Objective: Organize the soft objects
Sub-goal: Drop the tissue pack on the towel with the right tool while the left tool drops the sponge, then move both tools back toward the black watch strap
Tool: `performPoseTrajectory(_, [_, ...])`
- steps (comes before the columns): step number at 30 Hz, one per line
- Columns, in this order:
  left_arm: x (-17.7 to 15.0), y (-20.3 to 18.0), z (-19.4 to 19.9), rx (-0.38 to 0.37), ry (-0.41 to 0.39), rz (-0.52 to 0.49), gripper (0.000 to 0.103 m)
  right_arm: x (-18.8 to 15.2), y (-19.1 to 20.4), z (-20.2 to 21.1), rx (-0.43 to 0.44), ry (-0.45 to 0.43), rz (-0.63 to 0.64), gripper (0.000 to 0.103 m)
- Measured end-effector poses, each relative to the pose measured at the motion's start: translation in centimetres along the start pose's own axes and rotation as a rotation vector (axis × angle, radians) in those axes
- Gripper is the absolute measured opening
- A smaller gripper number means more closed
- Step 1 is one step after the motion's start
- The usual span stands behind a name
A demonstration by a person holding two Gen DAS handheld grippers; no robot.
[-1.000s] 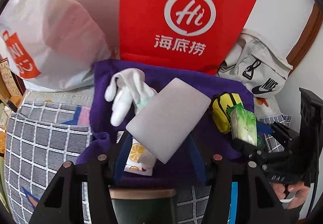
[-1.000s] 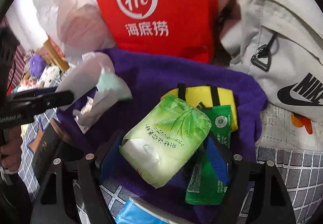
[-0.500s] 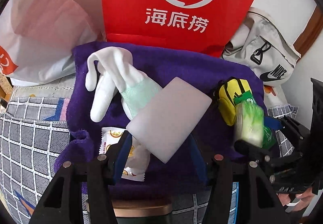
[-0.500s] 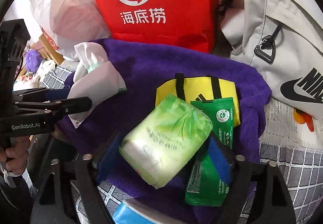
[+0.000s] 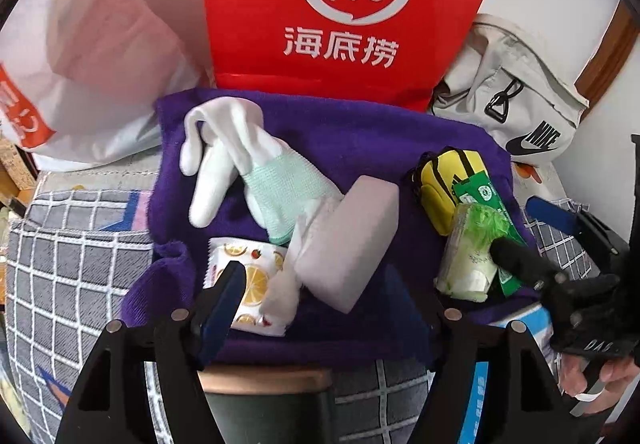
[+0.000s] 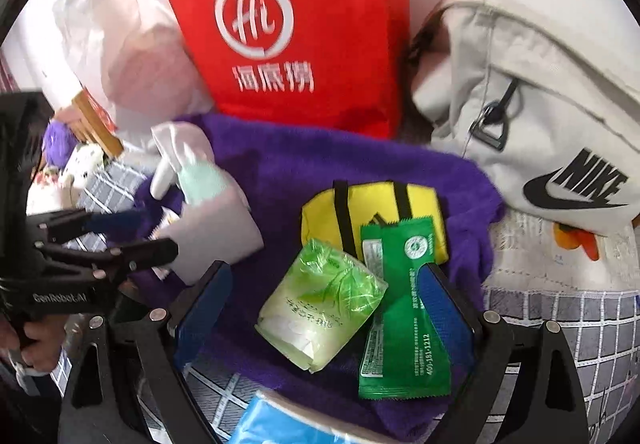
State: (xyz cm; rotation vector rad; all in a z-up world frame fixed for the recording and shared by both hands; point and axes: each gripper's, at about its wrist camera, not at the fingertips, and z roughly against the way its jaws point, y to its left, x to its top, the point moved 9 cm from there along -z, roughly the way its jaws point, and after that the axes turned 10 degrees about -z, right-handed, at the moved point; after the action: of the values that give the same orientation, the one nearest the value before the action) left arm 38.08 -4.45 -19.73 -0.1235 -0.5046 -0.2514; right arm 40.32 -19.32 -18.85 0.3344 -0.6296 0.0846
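Note:
A purple towel [image 5: 352, 148] [image 6: 328, 164] lies spread on a checked cushion. On it lie a white glove [image 5: 240, 164] [image 6: 188, 168], a pale grey pad [image 5: 352, 240] [image 6: 216, 236], a fruit-print sachet [image 5: 244, 276], a yellow pouch [image 5: 444, 180] [image 6: 372, 212], a green sachet [image 6: 404, 308] and a light green tissue pack [image 5: 472, 256] [image 6: 320, 304]. My left gripper [image 5: 320, 308] is open and empty, with the pad lying between its fingers. My right gripper [image 6: 320, 308] is open around the tissue pack, which rests on the towel.
A red bag with a white logo [image 5: 348, 12] [image 6: 288, 40], a white plastic bag [image 5: 80, 56] and a grey Nike bag [image 5: 516, 100] [image 6: 532, 116] stand behind the towel. A blue pack [image 6: 280, 424] lies at the near edge. The checked cushion [image 5: 72, 256] surrounds the towel.
Both grippers have opened. The pad has dropped from the left one onto the towel, and the tissue pack from the right one beside the yellow pouch.

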Motion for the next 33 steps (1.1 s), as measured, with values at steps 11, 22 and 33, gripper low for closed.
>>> performPoseTrajectory(11, [-3.4, 0.5, 7.1, 0.001, -0.112, -0.012, 0.071, -3.4, 2.1, 4.8, 0.014, 0.016, -0.02, 0.092])
performPoseTrajectory(22, [-10.0, 0.2, 11.5, -0.002, -0.131, 0.017, 0.071, -10.5, 5.6, 10.0, 0.034, -0.005, 0.04, 0.091])
performPoseTrajectory(33, [-15.6, 1.3, 13.1, 0.058, -0.136, 0.102, 0.071, -19.1, 10.2, 10.8, 0.117, 0.075, 0.15, 0.058])
